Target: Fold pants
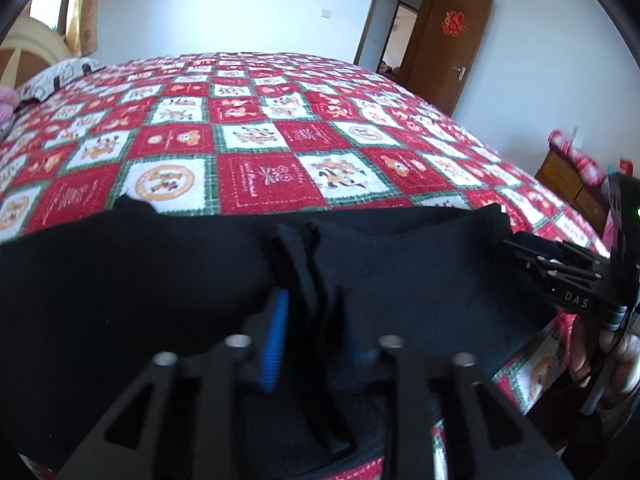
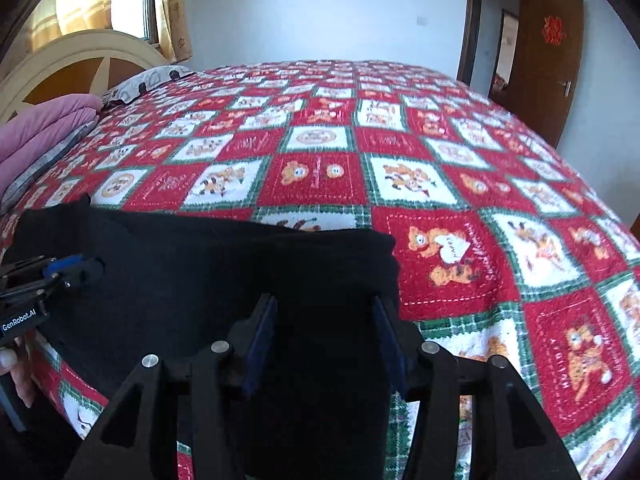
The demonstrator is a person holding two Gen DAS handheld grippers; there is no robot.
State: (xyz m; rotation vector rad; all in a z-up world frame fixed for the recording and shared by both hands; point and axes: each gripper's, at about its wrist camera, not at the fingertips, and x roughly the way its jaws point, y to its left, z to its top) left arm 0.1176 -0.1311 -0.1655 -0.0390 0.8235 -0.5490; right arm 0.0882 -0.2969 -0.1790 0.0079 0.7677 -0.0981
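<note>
**Black pants held at the near edge of the bed, fold under way**

Black pants spread across the near edge of the bed, on a red, white and green patchwork quilt. Far hem lying roughly straight across the quilt, with one corner poking up at the left end.

Left hand-held gripper closed narrow on a raised ridge of the black fabric, blue pads pressed to either side of the pinch. Right hand-held gripper set wider, jaws straddling the cloth near its right-hand end; whether actually gripping the fabric or only sitting around it, impossible to tell, dark cloth hiding the contact.

Likely step: lifting the near portion and carrying it over the rest.

To do it well:
- Confirm a firm bite with the right side before any lift; a one-sided pull would skew the fold.
- Raise both sides together and level, keeping the fabric taut between them.
- Carry forward and lay edge on edge, matching the far hem.
- Release only once flat, then smooth the upturned corner.

Pink folded bedding near the headboard, well apart from the work.
</note>
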